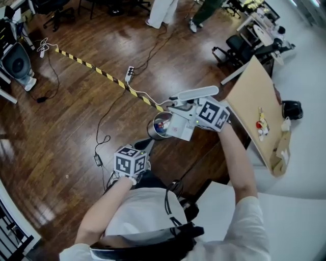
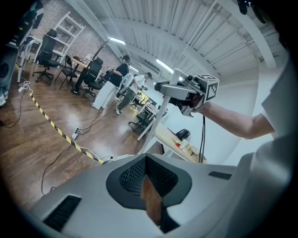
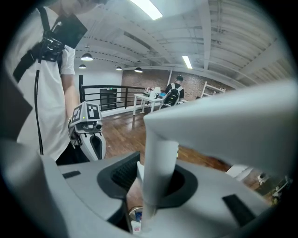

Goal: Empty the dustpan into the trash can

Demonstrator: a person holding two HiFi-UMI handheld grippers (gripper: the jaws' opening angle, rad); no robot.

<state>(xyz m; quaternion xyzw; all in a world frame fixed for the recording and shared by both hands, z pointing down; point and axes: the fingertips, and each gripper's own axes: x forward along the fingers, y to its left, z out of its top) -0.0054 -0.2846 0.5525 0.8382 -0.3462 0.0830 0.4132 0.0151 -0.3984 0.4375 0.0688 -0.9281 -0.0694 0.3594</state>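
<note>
From the head we look steeply down on the left gripper (image 1: 144,147) and right gripper (image 1: 175,109). Each gripper camera sights closely along its own jaws, toward the other gripper.

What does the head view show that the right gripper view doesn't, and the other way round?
Only the head view: the yellow-and-black striped tape line and the tan wooden board carrying small items.
Only the right gripper view: the ceiling strip lights and a black railing at the back of the room.
Both: the white plastic dustpan, the round silver trash can and the left gripper.
</note>
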